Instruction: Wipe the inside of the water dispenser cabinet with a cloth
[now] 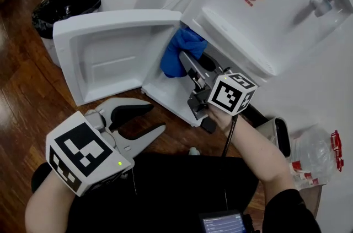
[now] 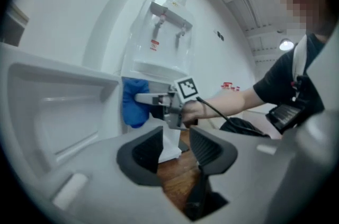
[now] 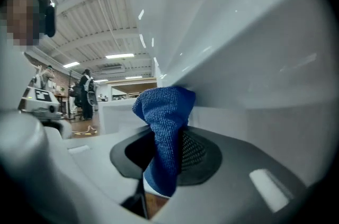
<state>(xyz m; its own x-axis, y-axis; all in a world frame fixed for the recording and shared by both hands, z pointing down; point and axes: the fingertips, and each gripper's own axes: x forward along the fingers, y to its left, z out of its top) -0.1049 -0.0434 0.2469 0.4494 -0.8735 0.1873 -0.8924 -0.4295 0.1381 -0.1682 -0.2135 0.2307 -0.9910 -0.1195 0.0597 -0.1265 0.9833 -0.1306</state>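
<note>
Left gripper (image 1: 156, 118) nearest, jaws apart and empty, beside the open door (image 1: 110, 55). Right gripper (image 1: 185, 59) jaws clamp the blue cloth (image 1: 175, 53) inside the cabinet (image 1: 171, 95). I think the cloth touches the wall.

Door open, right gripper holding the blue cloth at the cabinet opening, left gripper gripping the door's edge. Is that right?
Not quite: the left gripper grips nothing. The left gripper view shows its jaws apart with nothing held between them, clear of the door. The door is open, and the right gripper holds the blue cloth at the cabinet opening.
</note>
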